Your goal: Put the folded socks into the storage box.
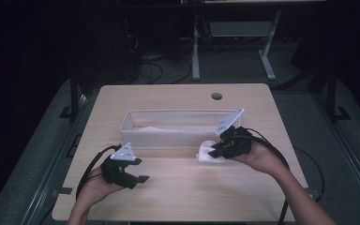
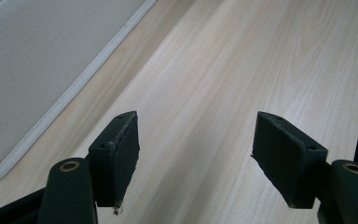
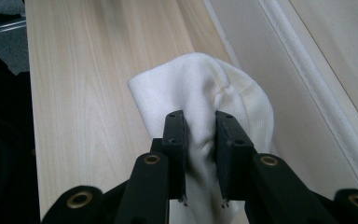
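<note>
A white folded cloth lies on the light wood table just in front of a long white fabric bin. My right gripper is shut on this white cloth, its jaws pinching a bunched fold, with my right gripper close to the bin's wall. My left gripper hovers over the bare tabletop at the front left, open with nothing between its jaws. In the left gripper view my left gripper points along the wood beside the bin's side.
More pale cloth lies inside the bin. A round cable hole sits near the table's far edge. Black cables trail from both grippers off the table's sides. Desk legs and floor cables stand behind the table.
</note>
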